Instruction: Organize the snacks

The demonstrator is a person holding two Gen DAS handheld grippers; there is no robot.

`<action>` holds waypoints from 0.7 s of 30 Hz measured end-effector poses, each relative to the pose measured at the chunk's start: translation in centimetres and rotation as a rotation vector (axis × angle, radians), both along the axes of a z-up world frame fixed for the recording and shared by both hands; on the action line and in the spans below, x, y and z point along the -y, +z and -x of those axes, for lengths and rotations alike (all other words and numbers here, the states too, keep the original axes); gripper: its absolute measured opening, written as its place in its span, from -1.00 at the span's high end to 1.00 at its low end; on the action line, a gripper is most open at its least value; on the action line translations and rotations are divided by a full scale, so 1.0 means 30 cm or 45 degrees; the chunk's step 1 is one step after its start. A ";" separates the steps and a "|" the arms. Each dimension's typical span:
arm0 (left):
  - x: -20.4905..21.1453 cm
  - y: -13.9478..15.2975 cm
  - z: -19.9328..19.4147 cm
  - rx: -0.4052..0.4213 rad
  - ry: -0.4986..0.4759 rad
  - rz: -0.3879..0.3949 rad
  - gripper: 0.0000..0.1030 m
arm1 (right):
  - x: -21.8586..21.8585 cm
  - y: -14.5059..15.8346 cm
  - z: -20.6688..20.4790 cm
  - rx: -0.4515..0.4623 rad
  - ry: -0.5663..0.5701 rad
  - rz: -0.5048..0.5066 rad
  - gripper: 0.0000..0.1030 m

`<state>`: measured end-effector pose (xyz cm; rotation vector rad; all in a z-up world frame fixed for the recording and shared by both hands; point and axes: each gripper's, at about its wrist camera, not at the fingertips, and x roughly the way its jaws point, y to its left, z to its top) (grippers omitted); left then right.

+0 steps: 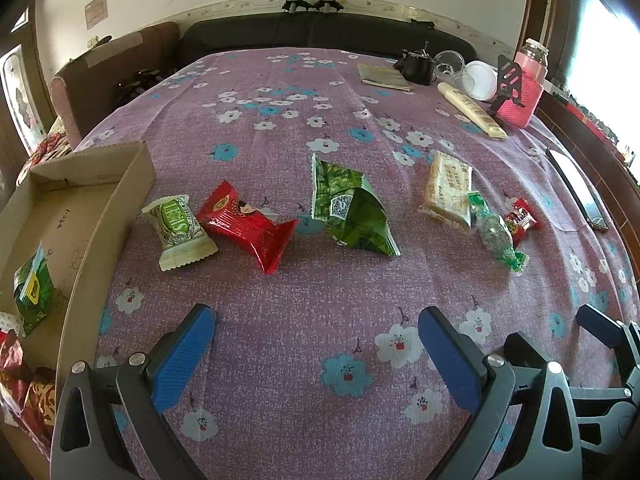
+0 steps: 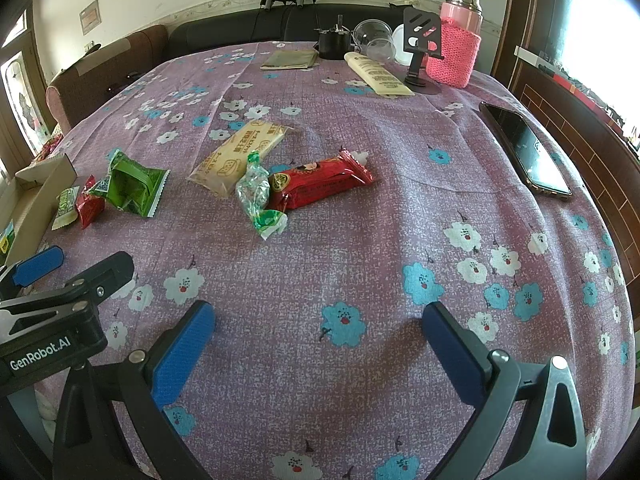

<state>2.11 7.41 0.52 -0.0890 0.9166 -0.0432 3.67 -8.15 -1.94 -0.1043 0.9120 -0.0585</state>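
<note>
Several snack packets lie on the purple flowered cloth. In the left wrist view: a pale green packet [image 1: 178, 232], a red packet [image 1: 248, 224], a green bag [image 1: 352, 212], a cream cracker pack [image 1: 448, 190], a clear green candy bag [image 1: 496, 232] and a small red packet [image 1: 520, 220]. A cardboard box [image 1: 72, 216] at the left holds a green packet [image 1: 32, 284]. My left gripper [image 1: 316, 356] is open and empty, short of the snacks. My right gripper [image 2: 320, 352] is open and empty, short of the candy bag [image 2: 256, 192], a red bar [image 2: 320, 184] and the cracker pack [image 2: 240, 156].
A phone [image 2: 524, 152] lies at the right edge. At the far side stand a pink-sleeved bottle [image 2: 456, 44], a black phone stand [image 2: 420, 48], a cream tube [image 2: 376, 74], clear cups [image 2: 374, 38] and a folded cloth [image 2: 290, 60]. A sofa [image 1: 112, 76] is behind.
</note>
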 end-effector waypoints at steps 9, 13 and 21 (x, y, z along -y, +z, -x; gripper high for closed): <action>-0.002 0.001 -0.001 -0.001 0.006 -0.005 -1.00 | -0.001 0.001 0.000 0.000 0.000 0.000 -0.99; 0.000 0.000 -0.001 -0.001 0.004 -0.004 -1.00 | -0.001 0.001 0.000 0.000 0.000 0.000 -0.99; 0.001 0.001 0.000 0.000 0.006 -0.003 -1.00 | -0.002 0.001 -0.001 0.000 0.000 0.000 -0.99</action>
